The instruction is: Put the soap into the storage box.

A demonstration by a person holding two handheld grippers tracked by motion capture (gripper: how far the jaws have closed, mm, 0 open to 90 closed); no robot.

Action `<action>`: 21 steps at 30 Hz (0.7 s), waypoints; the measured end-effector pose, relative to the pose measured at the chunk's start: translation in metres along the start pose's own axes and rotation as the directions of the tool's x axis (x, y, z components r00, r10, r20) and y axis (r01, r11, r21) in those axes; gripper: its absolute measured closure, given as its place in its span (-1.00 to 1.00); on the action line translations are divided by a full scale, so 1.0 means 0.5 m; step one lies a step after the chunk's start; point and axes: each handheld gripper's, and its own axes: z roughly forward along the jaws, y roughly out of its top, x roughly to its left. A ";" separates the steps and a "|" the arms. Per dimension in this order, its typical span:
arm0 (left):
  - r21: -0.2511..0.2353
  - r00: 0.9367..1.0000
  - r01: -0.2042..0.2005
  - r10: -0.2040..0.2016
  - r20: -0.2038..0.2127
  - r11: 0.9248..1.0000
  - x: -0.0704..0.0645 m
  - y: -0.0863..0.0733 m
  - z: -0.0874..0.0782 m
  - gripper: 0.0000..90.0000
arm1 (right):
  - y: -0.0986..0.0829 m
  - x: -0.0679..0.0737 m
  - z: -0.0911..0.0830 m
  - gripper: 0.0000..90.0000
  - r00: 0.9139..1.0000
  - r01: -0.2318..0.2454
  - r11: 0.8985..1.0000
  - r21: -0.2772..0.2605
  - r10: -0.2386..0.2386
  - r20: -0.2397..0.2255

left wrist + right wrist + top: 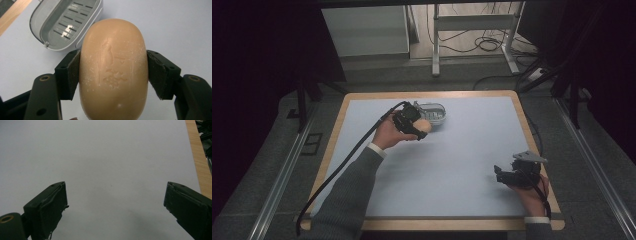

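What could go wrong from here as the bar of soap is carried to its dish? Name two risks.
1. The left tool grips the soap only by its rounded sides; a smooth, curved bar might slip out and drop onto the table.
2. The dish is small, light-looking and nothing steadies it; the right tool is open and far off. A nudge on its rim might push or tip it.
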 end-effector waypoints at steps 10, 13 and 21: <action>-0.001 1.000 0.007 -0.007 -0.007 1.000 0.011 0.016 0.000 -0.27 | 0.001 0.001 -0.001 -0.89 1.000 0.001 1.000 -0.003 -0.001 -0.001; 0.001 1.000 0.004 -0.004 -0.008 1.000 0.015 0.022 0.003 -0.27 | 0.001 0.001 -0.001 -0.89 1.000 0.001 1.000 -0.001 -0.001 0.000; -0.002 1.000 0.025 -0.025 -0.006 1.000 0.031 0.025 0.019 -0.27 | 0.000 -0.002 -0.001 -0.89 1.000 -0.002 1.000 -0.001 0.002 0.002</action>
